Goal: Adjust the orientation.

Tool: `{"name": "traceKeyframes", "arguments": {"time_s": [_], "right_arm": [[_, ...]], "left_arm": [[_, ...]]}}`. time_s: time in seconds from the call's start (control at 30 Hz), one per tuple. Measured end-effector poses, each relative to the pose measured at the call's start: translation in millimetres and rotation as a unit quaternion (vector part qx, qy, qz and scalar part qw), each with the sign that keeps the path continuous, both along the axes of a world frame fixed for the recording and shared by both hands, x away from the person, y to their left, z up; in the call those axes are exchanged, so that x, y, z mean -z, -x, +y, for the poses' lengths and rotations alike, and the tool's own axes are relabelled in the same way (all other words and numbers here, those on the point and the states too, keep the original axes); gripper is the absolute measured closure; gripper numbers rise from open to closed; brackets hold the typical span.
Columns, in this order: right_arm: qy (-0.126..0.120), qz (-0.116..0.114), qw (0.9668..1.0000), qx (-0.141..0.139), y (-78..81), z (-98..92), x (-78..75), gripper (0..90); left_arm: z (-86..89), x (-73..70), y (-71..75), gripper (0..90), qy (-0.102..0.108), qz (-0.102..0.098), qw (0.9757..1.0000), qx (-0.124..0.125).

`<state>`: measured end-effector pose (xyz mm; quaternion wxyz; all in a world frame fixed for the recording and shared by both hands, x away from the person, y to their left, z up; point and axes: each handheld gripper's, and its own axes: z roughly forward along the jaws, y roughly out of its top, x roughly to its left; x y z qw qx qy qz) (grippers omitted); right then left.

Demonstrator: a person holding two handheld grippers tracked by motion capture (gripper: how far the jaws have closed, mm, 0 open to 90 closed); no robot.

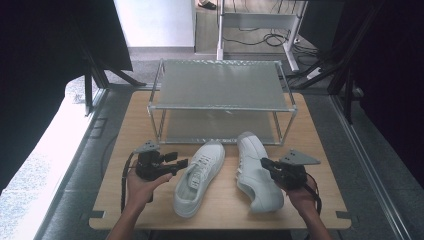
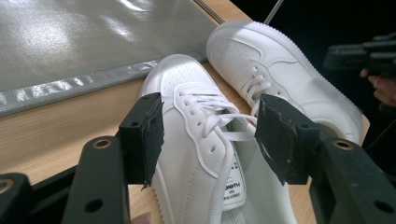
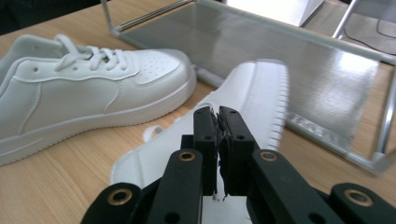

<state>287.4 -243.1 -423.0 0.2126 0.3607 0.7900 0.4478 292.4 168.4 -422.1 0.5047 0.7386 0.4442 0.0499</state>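
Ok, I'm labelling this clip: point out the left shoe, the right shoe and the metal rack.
left shoe (image 1: 199, 176), high view, on its laces.
right shoe (image 1: 254, 167), high view, on its white side, tipped over.
metal rack (image 1: 220, 84), high view, on its top shelf.

Behind the workspace there's a two-tier metal rack (image 1: 220, 85) with silvery grey shelf panels and thin chrome legs, sitting at the far end of a light wooden table (image 1: 145, 125) with notched front corners. Past that, on the grey floor (image 1: 165, 54), stands a white desk frame (image 1: 260, 22) with a tangle of black cables (image 1: 272, 39) under it. Dark curtains (image 1: 45, 55) hang along both sides.
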Motion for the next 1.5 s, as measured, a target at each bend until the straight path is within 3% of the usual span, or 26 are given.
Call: {"name": "traceKeyframes", "arguments": {"time_s": [0.43,0.5,0.73,1.1,1.5], "right_arm": [[0.055,0.014,0.9972,-0.048,6.8,41.9,15.8,85.1],[0.071,0.013,0.9961,-0.051,8.8,47.0,20.9,85.1],[0.091,0.006,0.9949,-0.043,10.1,50.9,24.8,90.0],[0.091,-0.001,0.9953,-0.032,10.6,48.7,25.4,90.0],[0.083,0.012,0.9960,-0.030,8.5,45.2,24.8,90.0]], "left_arm": [[2.6,2.9,0.8,43.7,-0.003,0.009,1.0000,-0.003],[3.0,3.4,0.9,43.7,-0.002,0.010,0.9999,-0.004],[4.4,5.1,0.2,43.6,-0.006,0.017,0.9998,0.000],[5.8,5.6,0.1,43.7,-0.007,0.023,0.9997,-0.001],[6.6,6.6,-0.3,43.9,-0.010,0.026,0.9996,0.002]]}}
